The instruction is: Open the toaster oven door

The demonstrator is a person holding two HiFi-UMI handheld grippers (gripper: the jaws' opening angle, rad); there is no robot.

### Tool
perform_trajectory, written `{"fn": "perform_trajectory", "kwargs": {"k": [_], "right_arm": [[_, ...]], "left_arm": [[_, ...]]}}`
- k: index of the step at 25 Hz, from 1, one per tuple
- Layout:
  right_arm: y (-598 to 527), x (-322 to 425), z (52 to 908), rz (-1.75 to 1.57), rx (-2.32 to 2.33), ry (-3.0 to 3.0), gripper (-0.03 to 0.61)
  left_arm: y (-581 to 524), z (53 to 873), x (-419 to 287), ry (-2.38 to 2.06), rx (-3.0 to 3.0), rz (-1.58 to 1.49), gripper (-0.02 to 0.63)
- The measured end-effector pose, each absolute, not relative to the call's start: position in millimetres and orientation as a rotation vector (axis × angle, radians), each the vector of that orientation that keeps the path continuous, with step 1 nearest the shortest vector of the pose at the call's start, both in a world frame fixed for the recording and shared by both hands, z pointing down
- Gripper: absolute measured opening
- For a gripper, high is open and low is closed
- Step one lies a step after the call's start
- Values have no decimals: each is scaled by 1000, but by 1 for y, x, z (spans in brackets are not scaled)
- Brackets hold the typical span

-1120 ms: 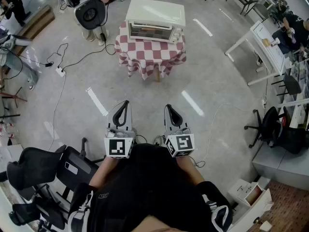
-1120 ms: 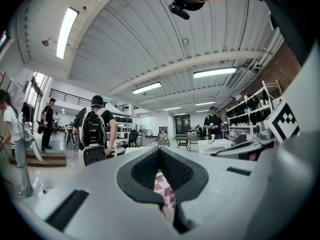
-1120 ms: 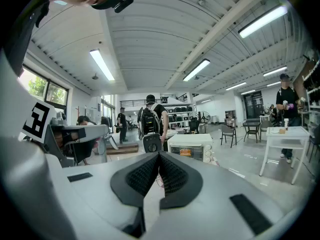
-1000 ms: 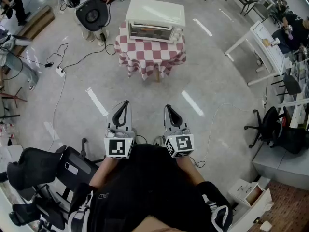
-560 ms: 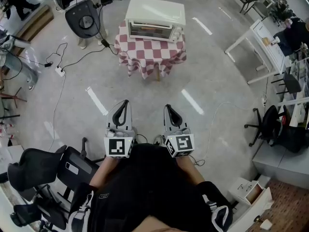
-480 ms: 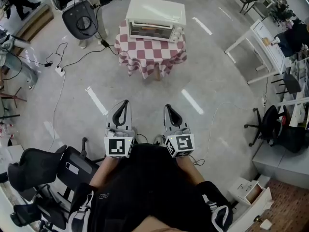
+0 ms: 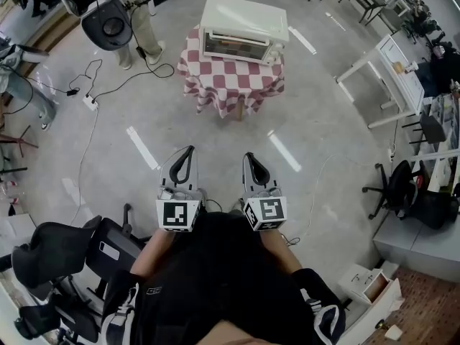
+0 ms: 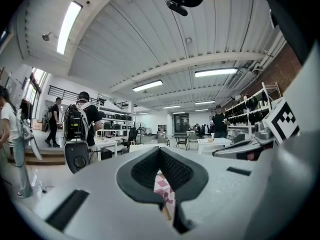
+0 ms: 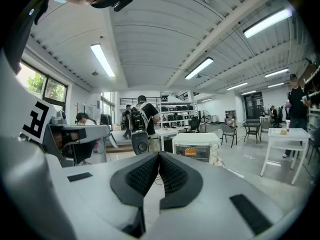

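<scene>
A cream toaster oven (image 7: 243, 28) with its glass door closed stands on a small table under a red-and-white checked cloth (image 7: 231, 77), far ahead across the floor. The oven (image 9: 196, 152) also shows in the right gripper view, something orange behind its door. My left gripper (image 7: 189, 152) and right gripper (image 7: 248, 157) are held side by side close to my body, well short of the table. Both are shut with nothing between the jaws. In the left gripper view (image 8: 160, 156) only a sliver of the checked cloth (image 8: 165, 191) shows past the jaws.
A person with a backpack and a round black device (image 7: 105, 24) stands left of the table. Cables and a power strip (image 7: 90, 103) lie on the floor at left. Black office chairs (image 7: 68, 246) are beside me at left, a white desk (image 7: 392, 67) and another chair (image 7: 395, 189) at right.
The table and oven have shifted slightly right and up in the head view. The person with the round device has moved left and farther back. Both grippers stay put.
</scene>
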State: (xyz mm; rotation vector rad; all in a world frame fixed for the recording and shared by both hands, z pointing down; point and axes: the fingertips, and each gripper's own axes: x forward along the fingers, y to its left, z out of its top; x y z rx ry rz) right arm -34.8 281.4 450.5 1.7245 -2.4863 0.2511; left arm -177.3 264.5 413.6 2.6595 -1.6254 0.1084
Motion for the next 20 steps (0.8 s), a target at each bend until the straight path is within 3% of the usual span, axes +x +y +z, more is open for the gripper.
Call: {"fn": "perform_trajectory", "kwargs": {"k": [10,20], "right_arm": [[264,-74,456,276,1756,-2465,26],[199,-52,471,297,1697,-2497,26]], "left_arm": [[244,427,-215,-1569,2655,85,9],[188,441,-189,-1593,2637,157,8]]}}
